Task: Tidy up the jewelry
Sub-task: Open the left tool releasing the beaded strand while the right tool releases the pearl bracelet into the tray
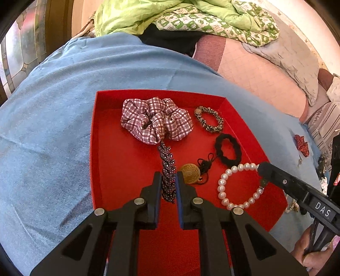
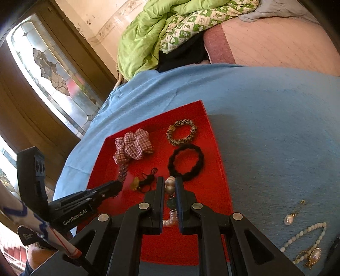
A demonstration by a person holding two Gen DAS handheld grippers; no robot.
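A red tray (image 1: pixel 119 161) lies on a blue cloth. In it are a plaid scrunchie (image 1: pixel 156 120), a leopard-print hair tie (image 1: pixel 209 120), a black hair tie (image 1: pixel 227 149), a gold ball charm on black cord (image 1: pixel 190 173), a dark beaded bracelet (image 1: pixel 167 172) and a pearl bracelet (image 1: pixel 240 186). My left gripper (image 1: pixel 169 178) is shut on the dark beaded bracelet. My right gripper (image 2: pixel 170 186) is shut on the pearl bracelet (image 2: pixel 170 186) at its green bead; it shows in the left wrist view (image 1: pixel 262 167) too.
On the blue cloth (image 2: pixel 276 138) right of the tray lie a pearl pendant (image 2: pixel 289 218) and a white bead necklace with a gold brooch (image 2: pixel 308 244). A red patterned item (image 1: pixel 301 144) lies at the cloth's right. A green quilt (image 1: pixel 170 17) is piled behind.
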